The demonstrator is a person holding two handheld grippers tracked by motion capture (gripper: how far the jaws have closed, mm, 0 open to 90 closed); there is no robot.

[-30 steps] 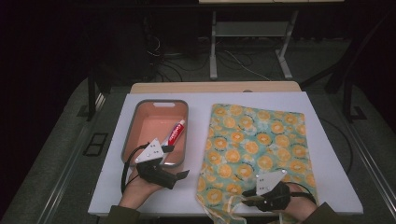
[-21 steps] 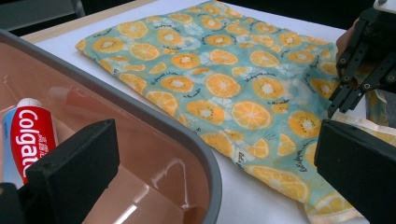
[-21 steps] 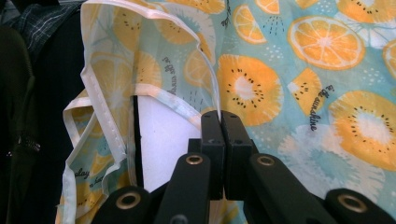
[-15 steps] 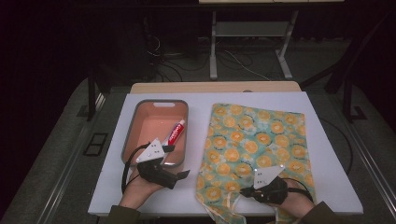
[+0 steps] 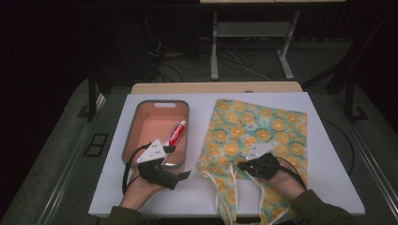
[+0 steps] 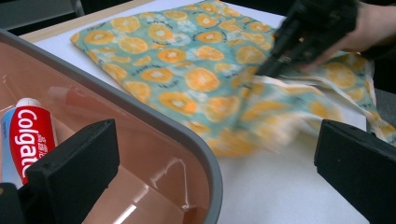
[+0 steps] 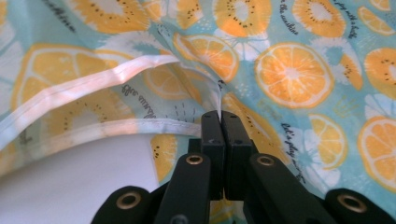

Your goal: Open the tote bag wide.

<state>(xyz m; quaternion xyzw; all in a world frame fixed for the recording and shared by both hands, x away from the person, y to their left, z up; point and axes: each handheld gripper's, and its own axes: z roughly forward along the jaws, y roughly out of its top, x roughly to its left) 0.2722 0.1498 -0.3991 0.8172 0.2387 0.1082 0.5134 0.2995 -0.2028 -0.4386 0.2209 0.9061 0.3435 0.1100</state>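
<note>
Your right gripper [image 7: 219,116] jaws are clamped on the bag [image 5: 263,131] mouth edge; left gripper [image 6: 215,154] jaws apart, toothpaste [image 5: 177,132] not yet bagged.

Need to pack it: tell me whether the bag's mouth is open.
Open: right gripper pinches the bag layer, lifting it off the table.

My left black two-jaw gripper [image 5: 176,161] rested low by the table's near edge, held in my left hand [image 5: 141,185], its jaws standing wide apart with nothing between them. My right black two-jaw gripper [image 5: 239,165] sat in my right hand [image 5: 281,180], pointing leftward across the table; its jaws had just been closing and were pressed together, pinching a fold of orange-print teal fabric [image 7: 289,74].
</note>
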